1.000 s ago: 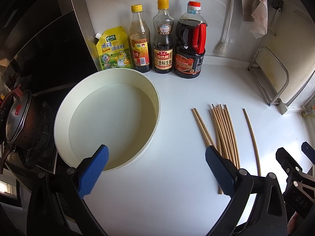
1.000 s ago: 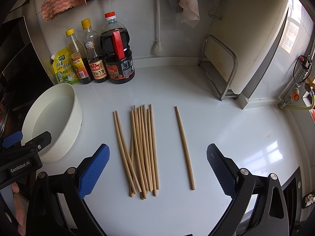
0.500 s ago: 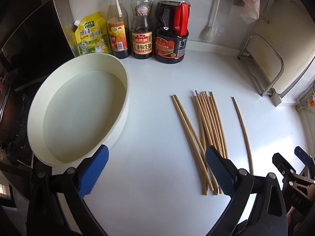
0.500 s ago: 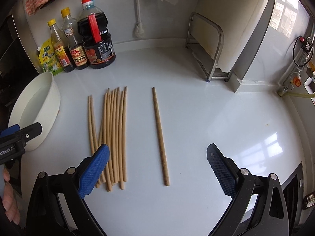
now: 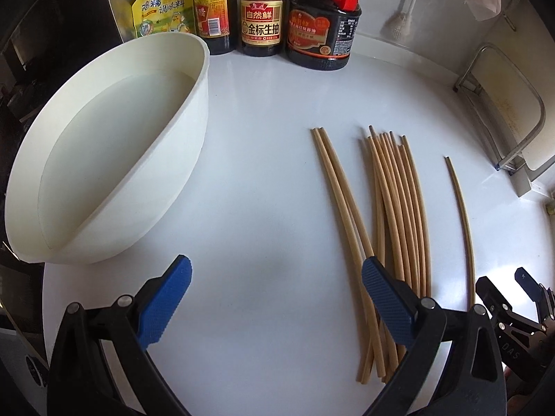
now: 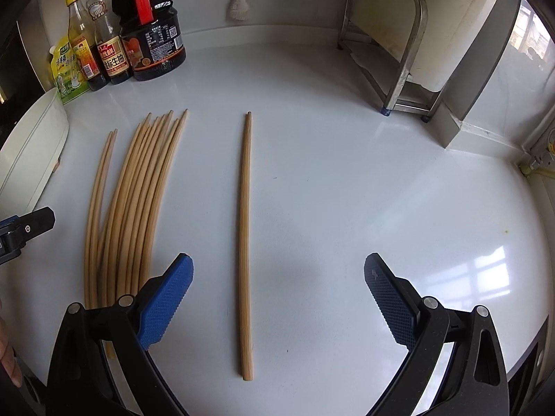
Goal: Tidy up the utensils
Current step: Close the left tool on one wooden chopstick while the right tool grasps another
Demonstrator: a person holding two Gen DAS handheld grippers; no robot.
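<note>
Nothing seems sorted yet: the chopsticks [image 5: 392, 208] and one single chopstick [image 6: 245, 242] lie on the worktop [image 6: 347, 190], while the left tool [image 5: 275, 298] and right tool [image 6: 277, 298] are wide and empty.

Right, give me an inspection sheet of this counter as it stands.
Surface: white counter, glossy, a few specks.
Job's things: chopstick bundle lying flat; single chopstick apart to its right.
Clutter: white bowl; sauce bottles and yellow pouch at the back wall.
Grippers: left gripper open, empty; right gripper open, straddling the single chopstick.
Cables: nothing seen.
Surroundings: metal rack, hanging brush.
</note>
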